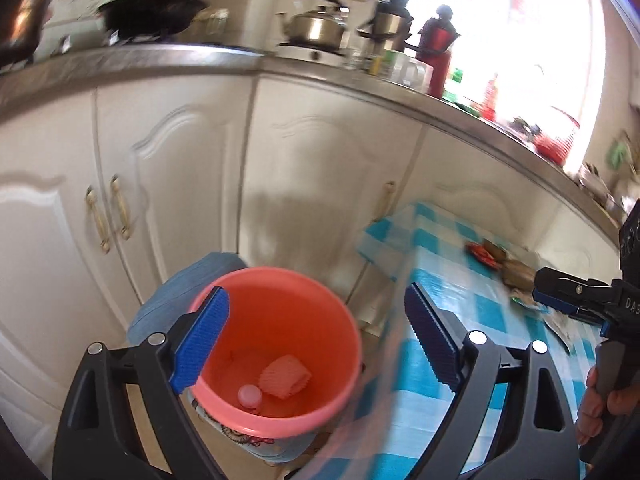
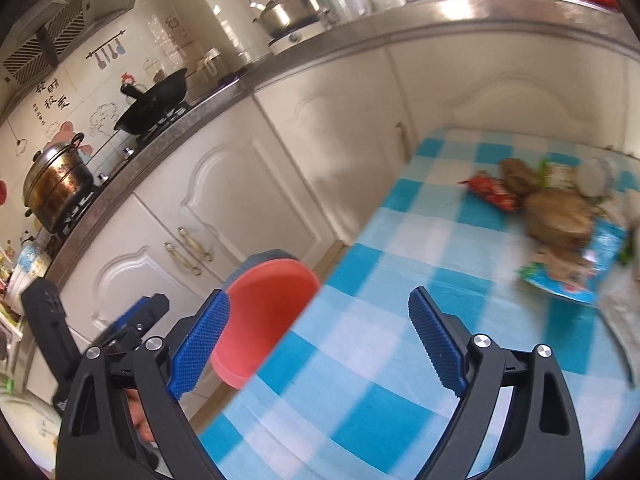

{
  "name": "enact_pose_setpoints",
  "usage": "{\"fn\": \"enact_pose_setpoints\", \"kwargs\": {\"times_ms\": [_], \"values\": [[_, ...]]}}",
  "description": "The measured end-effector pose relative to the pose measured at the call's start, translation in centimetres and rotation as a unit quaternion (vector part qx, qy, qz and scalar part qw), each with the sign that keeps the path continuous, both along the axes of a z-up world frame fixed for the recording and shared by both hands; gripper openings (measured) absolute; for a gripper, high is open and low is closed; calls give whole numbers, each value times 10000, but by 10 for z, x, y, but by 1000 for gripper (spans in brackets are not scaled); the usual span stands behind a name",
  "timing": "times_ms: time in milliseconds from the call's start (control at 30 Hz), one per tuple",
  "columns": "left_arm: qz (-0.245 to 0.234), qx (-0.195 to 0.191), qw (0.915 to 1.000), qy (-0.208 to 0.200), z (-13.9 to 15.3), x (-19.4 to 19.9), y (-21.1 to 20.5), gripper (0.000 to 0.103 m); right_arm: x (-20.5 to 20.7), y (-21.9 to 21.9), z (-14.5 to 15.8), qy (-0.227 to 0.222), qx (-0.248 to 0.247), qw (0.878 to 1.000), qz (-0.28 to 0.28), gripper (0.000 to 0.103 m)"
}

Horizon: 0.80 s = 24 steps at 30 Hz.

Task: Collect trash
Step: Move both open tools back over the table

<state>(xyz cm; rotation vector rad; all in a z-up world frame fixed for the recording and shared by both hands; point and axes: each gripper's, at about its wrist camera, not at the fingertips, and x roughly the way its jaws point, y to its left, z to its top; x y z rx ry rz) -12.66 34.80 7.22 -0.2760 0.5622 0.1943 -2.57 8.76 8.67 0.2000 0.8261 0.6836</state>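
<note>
An orange bucket (image 1: 280,312) stands on the floor beside the table, directly below my left gripper (image 1: 316,294), which is open and empty. In the bucket lie a foam net (image 1: 285,376) and a small pale bottle (image 1: 250,396). My right gripper (image 2: 318,296) is open and empty above the blue-checked table (image 2: 380,320). A trash pile lies at the table's far right: a red wrapper (image 2: 490,190), crumpled brown paper (image 2: 560,216), a blue-green packet (image 2: 572,276) and a white cup (image 2: 594,182). The bucket (image 2: 264,304) shows left of the table edge.
White cabinet doors (image 1: 160,184) run behind the bucket under a grey countertop (image 1: 320,76) with a wok (image 1: 152,12), a kettle (image 1: 316,26) and flasks. A blue-grey object (image 1: 180,288) sits behind the bucket. A hand (image 1: 596,412) holds the right gripper's handle.
</note>
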Motion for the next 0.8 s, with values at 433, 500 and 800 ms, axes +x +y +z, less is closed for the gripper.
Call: {"fn": "enact_pose_setpoints", "kwargs": {"times_ms": [433,500,800], "values": [[-705,157,9968,348,19,33,-82,90,-15,-126,-13,110,192,9950,-975,90],[-876,96,9954,389,20,42,-93,90,-15,-144,-16,150,196,9932,-1134,90],[-1800,305,9817,549,24,107,-166,90,-6,-218,-33,445,274,9829,-1767,90]]}}
